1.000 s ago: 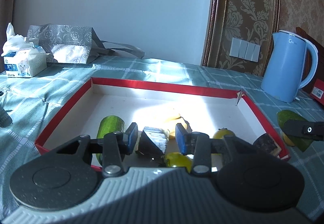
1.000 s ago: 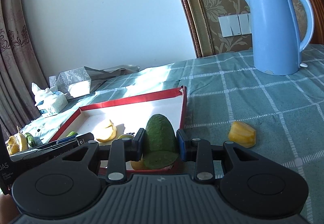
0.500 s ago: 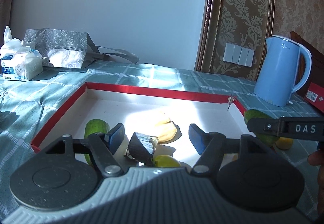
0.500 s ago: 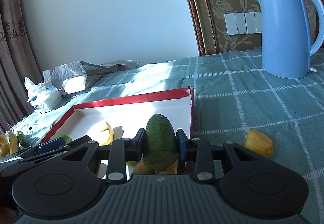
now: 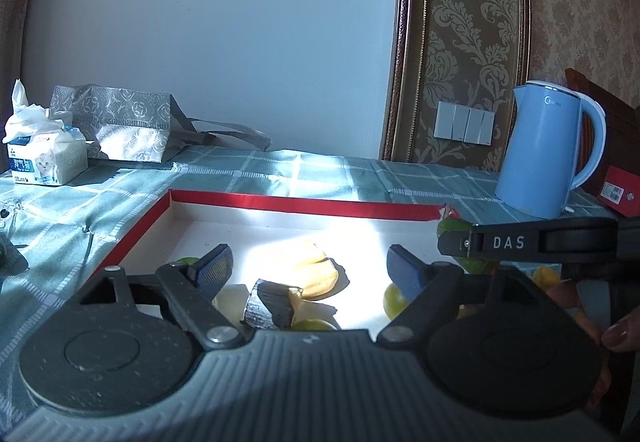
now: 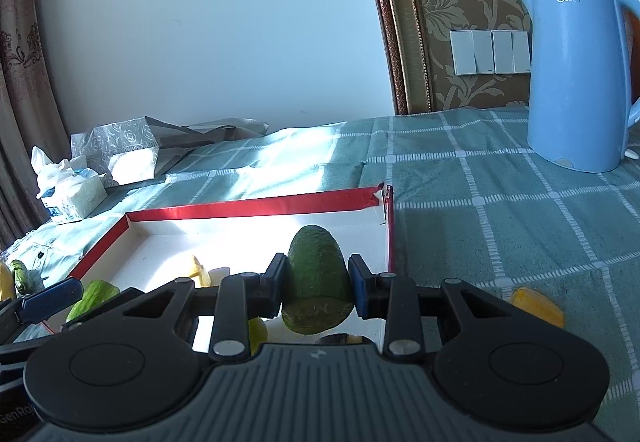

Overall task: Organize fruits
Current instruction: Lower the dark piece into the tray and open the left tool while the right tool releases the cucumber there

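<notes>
The right gripper (image 6: 318,288) grips the green avocado half (image 6: 316,282) over the red-edged box (image 6: 256,208) – the left gripper (image 5: 308,272) is opening (pads clear) above a dark fruit piece (image 5: 270,306) lying inside.

Red-rimmed white tray (image 6: 256,211), green checked tablecloth (image 6: 480,210), blue kettle (image 6: 576,74)

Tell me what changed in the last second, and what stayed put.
The left claw let go of the dark wedge, which now lies in the red tray; its jaws are opening, clear of the wedge. The right claw carried the avocado in over the tray. Its grip is unchanged; the kettle stayed put.
</notes>
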Demonstrator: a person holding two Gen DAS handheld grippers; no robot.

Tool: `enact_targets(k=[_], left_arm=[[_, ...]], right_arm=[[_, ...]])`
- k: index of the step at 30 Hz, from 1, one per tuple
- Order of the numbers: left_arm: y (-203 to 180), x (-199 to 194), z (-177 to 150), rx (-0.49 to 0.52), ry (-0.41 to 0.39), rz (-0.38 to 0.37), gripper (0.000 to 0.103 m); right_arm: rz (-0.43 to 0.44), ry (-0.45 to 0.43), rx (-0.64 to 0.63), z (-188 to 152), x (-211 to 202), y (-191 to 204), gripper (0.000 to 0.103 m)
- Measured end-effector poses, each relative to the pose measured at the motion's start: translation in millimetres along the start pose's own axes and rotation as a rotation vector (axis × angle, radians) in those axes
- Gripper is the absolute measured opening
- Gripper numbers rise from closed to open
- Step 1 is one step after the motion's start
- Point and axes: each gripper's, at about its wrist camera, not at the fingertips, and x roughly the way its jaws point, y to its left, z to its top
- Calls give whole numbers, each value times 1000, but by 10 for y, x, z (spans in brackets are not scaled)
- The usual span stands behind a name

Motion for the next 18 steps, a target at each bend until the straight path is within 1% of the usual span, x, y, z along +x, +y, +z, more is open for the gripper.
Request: enact_targets(k=[3, 4, 8, 14, 18], left_arm=[[15, -20, 8, -25, 8, -24, 93], [3, -21, 6, -25, 13, -30, 94], [-77, -36, -19, 14, 15, -28, 99], [-162, -62, -52, 50, 14, -37, 100], [-177, -70, -60, 49, 17, -48, 101]], right_arm=[[-17, 22, -12, 16, 99, 7, 33], [-20, 31, -12, 16, 139, 4, 33], [-17, 55, -17, 21, 245, 4, 33], [-20, 57, -16, 46, 316, -11, 33], [-29, 47, -26, 41, 332, 4, 33]])
